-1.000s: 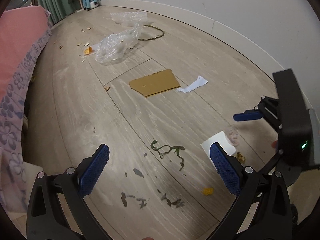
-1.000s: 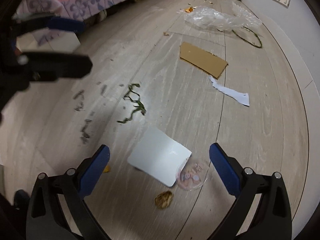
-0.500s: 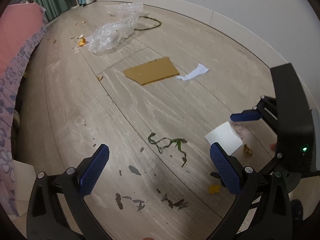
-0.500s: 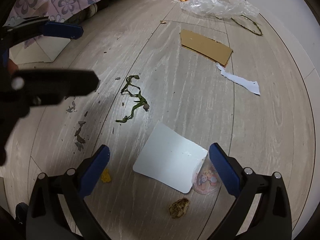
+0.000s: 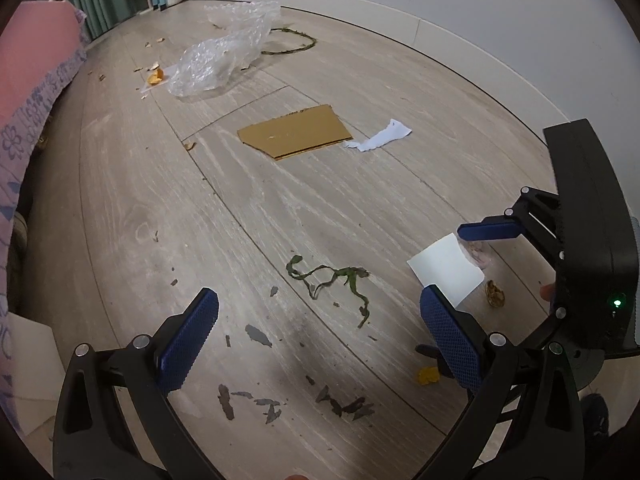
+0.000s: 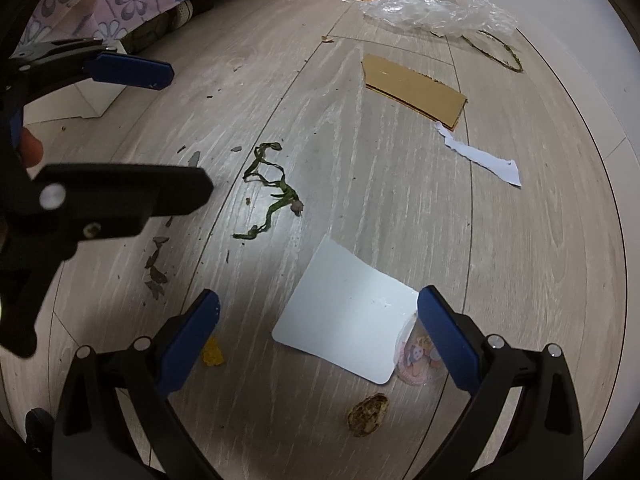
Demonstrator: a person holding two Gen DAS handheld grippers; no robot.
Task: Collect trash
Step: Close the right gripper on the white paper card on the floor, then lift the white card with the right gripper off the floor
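My right hand-held gripper (image 6: pixel 318 314) hangs with jaws apart right over the white card (image 6: pixel 346 316) on the floor (image 6: pixel 520 280). The card's long axis runs diagonally. The left hand-held gripper (image 5: pixel 318 334), also apart, sits farther off.

bare floor (image 6: pixel 540 280), white card (image 6: pixel 348 316) near cup (image 6: pixel 416 360)

Litter on the wood floor, counted by kind

One cardboard sheet (image 5: pixel 295 131) lies at 12 o'clock; one torn paper strip (image 5: pixel 378 139) at its 3 o'clock. One clear plastic bag (image 5: pixel 224 50), one twig ring (image 5: pixel 294 42), one white card (image 6: pixel 347 315) with one round printed lid (image 6: pixel 416 360) at its 4 o'clock. One green stem tangle (image 6: pixel 269 192), two orange scraps (image 6: pixel 212 354) (image 5: pixel 155 76), one brown lump (image 6: pixel 368 410). Two grippers, both open-jawed.
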